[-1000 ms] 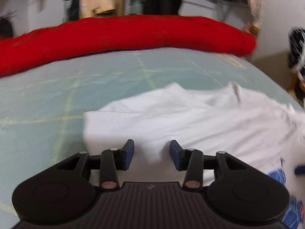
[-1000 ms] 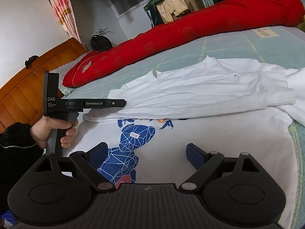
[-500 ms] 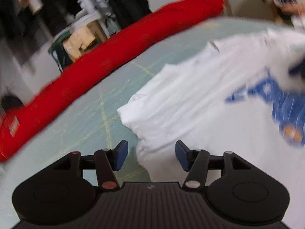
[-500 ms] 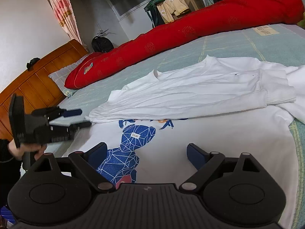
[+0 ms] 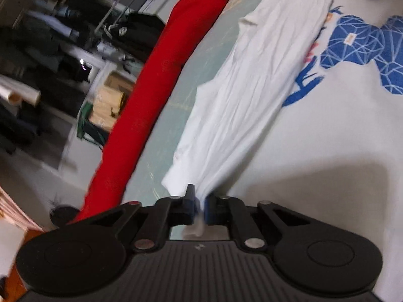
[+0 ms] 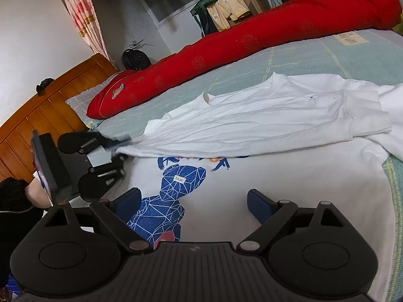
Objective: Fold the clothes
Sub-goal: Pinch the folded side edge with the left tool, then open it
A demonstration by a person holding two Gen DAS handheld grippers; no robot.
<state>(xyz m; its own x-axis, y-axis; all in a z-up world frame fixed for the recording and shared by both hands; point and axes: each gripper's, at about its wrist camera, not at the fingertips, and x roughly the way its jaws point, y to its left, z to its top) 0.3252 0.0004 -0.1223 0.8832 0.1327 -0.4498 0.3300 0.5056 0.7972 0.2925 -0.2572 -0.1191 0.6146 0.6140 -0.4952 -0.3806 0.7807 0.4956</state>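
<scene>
Because the folded-over side panel needs a firm hold at its end before it can be moved or tensioned, the left gripper [image 5: 200,207] has just been closing and now has its jaws pinched on the hem corner of the white T-shirt [image 6: 252,125]. That shirt lies spread on the bed [image 6: 302,58], print up, filling the centre and right of the right wrist view. Low in that frame, the right gripper [image 6: 194,201] hovers with jaws wide apart and nothing between them, probably waiting for its own corner.

pale green bed [image 6: 302,58] under white shirt [image 6: 252,115], red bolster [image 6: 252,32]
</scene>
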